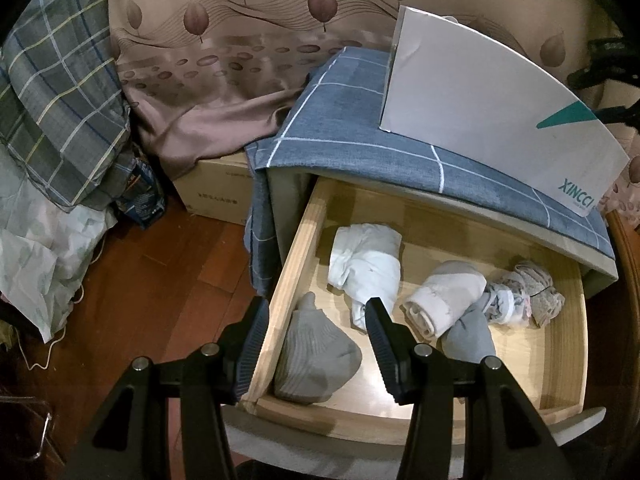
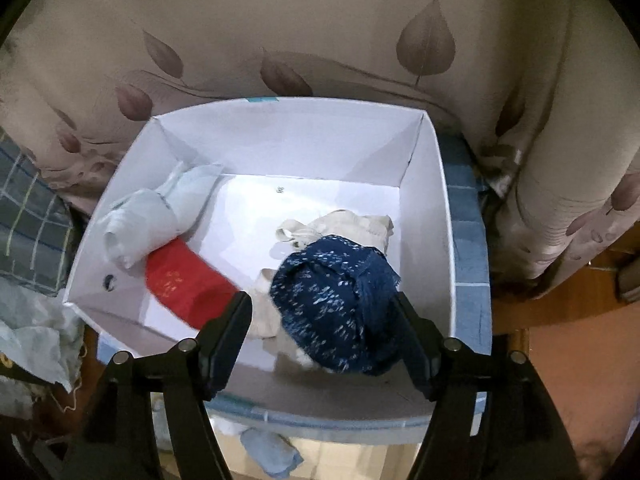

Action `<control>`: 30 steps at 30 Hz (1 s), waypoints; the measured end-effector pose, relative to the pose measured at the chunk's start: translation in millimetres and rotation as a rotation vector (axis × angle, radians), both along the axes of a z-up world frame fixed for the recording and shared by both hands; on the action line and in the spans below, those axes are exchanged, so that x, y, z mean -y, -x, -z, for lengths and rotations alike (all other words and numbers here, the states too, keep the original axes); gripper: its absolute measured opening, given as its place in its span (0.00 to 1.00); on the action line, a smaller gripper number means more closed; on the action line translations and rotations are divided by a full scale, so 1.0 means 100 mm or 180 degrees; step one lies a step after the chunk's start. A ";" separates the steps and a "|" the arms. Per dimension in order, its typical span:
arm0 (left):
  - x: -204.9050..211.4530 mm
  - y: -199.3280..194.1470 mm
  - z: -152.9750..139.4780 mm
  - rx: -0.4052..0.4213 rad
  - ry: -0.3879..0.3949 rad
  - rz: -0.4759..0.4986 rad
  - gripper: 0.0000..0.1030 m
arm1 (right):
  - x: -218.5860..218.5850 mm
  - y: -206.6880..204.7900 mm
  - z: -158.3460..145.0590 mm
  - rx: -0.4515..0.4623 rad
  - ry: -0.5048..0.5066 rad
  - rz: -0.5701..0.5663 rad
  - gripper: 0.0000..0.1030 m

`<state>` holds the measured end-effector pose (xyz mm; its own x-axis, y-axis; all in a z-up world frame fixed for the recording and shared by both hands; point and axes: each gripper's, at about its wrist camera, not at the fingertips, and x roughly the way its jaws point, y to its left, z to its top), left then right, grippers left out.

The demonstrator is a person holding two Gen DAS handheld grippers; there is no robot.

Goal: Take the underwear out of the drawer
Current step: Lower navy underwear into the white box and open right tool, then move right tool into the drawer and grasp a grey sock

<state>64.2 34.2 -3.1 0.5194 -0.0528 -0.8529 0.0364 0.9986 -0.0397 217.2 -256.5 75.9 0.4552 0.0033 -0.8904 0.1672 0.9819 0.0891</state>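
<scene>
The wooden drawer (image 1: pixel 292 256) stands pulled open. In it lie a grey ribbed bundle (image 1: pixel 312 356), a white rolled bundle (image 1: pixel 366 266), a cream roll (image 1: pixel 440 296), a grey piece (image 1: pixel 470 336) and a patterned bundle (image 1: pixel 524 296). My left gripper (image 1: pixel 316 328) is open above the drawer's front left corner, straddling its left wall. My right gripper (image 2: pixel 322 312) is open over the white box (image 2: pixel 446 216). A dark blue speckled underwear (image 2: pixel 340 300) sits between its fingers, inside the box; contact is unclear. A red piece (image 2: pixel 184 284), a pale blue roll (image 2: pixel 152 216) and a cream piece (image 2: pixel 348 222) lie in the box.
The white box (image 1: pixel 500 112) stands on the blue checked cloth (image 1: pixel 340 120) covering the cabinet. A leaf-pattern curtain (image 1: pixel 240 40) hangs behind. A cardboard box (image 1: pixel 216 188), plaid bedding (image 1: pixel 60 100) and wooden floor (image 1: pixel 152 280) are to the left.
</scene>
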 end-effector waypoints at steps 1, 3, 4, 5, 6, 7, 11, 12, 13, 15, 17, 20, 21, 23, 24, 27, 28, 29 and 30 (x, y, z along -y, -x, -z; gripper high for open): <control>0.00 -0.01 0.00 -0.0007 0.0002 0.0001 0.50 | 0.00 0.04 -0.05 0.0018 0.0002 -0.0009 0.65; -0.01 -0.02 0.01 -0.0033 0.0017 -0.0007 0.50 | -0.03 0.16 -0.16 0.0031 -0.0022 -0.0105 0.65; -0.01 -0.03 0.02 -0.0050 0.0022 -0.0017 0.50 | -0.06 0.21 -0.18 0.0011 -0.0029 -0.0156 0.65; -0.02 -0.04 0.03 -0.0073 0.0030 -0.0019 0.50 | -0.10 0.29 -0.20 -0.0015 -0.0030 -0.0235 0.65; -0.02 -0.06 0.05 -0.0122 0.0059 -0.0012 0.50 | -0.15 0.39 -0.21 -0.0035 -0.0026 -0.0331 0.65; -0.03 -0.07 0.07 -0.0157 0.0069 -0.0013 0.50 | -0.20 0.48 -0.21 -0.0055 -0.0017 -0.0410 0.65; -0.03 -0.11 0.13 -0.0281 0.0088 -0.0010 0.50 | -0.41 0.88 -0.08 -0.0212 0.0047 -0.0728 0.65; -0.03 -0.11 0.13 -0.0291 0.0091 -0.0010 0.50 | -0.46 0.97 -0.01 -0.0271 0.0044 -0.0796 0.65; -0.03 -0.12 0.14 -0.0306 0.0097 0.0000 0.50 | -0.50 1.06 0.08 -0.0349 0.0030 -0.0855 0.65; -0.03 -0.12 0.15 -0.0322 0.0100 0.0018 0.50 | -0.60 1.20 0.31 -0.0504 -0.0011 -0.0936 0.65; -0.03 -0.11 0.15 -0.0312 0.0108 0.0007 0.50 | -0.67 1.29 0.53 -0.0606 -0.0043 -0.0978 0.65; -0.05 -0.12 0.15 -0.0312 0.0108 -0.0013 0.50 | -0.84 1.35 0.93 -0.0814 -0.0097 -0.1088 0.59; -0.06 -0.12 0.14 -0.0305 0.0103 -0.0025 0.50 | -0.89 1.35 1.04 -0.0882 -0.0098 -0.1104 0.58; -0.07 -0.12 0.15 -0.0311 0.0124 -0.0033 0.50 | -1.00 1.34 1.34 -0.1047 -0.0109 -0.1138 0.54; -0.08 -0.13 0.15 -0.0324 0.0129 -0.0041 0.50 | -1.06 1.33 1.48 -0.1137 -0.0093 -0.1164 0.52; -0.10 -0.13 0.15 -0.0335 0.0145 -0.0049 0.50 | -1.19 1.30 1.84 -0.1328 -0.0015 -0.1188 0.50; -0.10 -0.13 0.15 -0.0334 0.0146 -0.0049 0.50 | -1.21 1.28 1.93 -0.1368 0.0004 -0.1178 0.49; -0.09 -0.14 0.15 -0.0336 0.0146 -0.0043 0.50 | -1.24 1.27 1.97 -0.1386 0.0015 -0.1167 0.49; -0.10 -0.13 0.15 -0.0339 0.0144 -0.0044 0.50 | -1.25 1.25 2.04 -0.1388 0.0015 -0.1148 0.49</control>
